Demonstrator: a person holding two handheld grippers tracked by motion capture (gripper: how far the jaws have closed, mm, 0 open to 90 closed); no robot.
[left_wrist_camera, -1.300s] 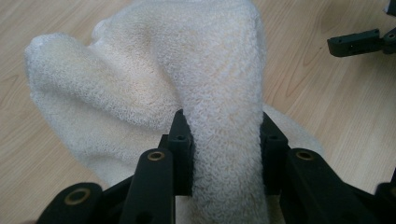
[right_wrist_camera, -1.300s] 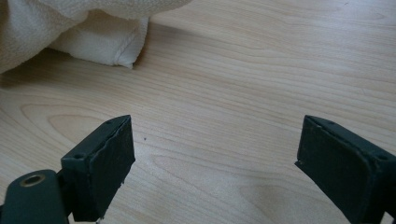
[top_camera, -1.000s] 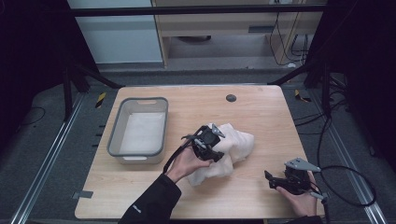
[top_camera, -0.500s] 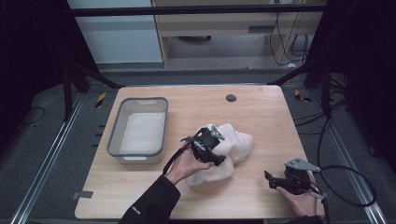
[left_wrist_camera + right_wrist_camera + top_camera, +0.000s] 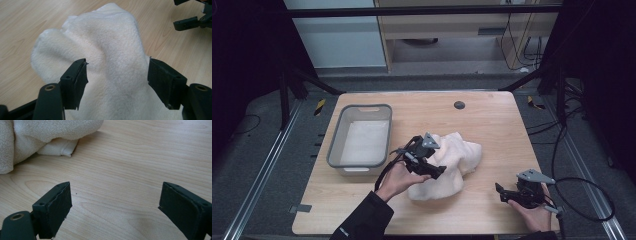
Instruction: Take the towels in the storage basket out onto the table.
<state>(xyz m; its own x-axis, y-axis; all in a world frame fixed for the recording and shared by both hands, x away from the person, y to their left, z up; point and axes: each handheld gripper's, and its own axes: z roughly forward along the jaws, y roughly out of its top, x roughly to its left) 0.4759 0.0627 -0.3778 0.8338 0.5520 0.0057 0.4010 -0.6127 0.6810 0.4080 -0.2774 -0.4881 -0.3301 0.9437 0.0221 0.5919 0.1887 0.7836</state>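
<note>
A crumpled cream towel (image 5: 457,157) lies in a heap at the middle of the wooden table (image 5: 492,125). My left gripper (image 5: 437,167) rests on the towel's near left side. In the left gripper view its jaws stand open astride a raised fold of the towel (image 5: 107,45), the left gripper (image 5: 117,82) pressed down into the cloth. My right gripper (image 5: 501,194) sits low at the table's near right corner and points left toward the towel. In the right gripper view the right gripper (image 5: 115,210) is open over bare wood, with the towel's edge (image 5: 37,135) ahead at the upper left.
A grey plastic bin (image 5: 336,145) with a white bottom stands left of the towel. A small black disc (image 5: 459,104) sits near the far edge. Dark frame posts and cables surround the table. The right gripper's cable (image 5: 582,200) loops off the right edge.
My left gripper has sunk slightly lower and nearer on the towel. The right gripper has stayed where it was.
</note>
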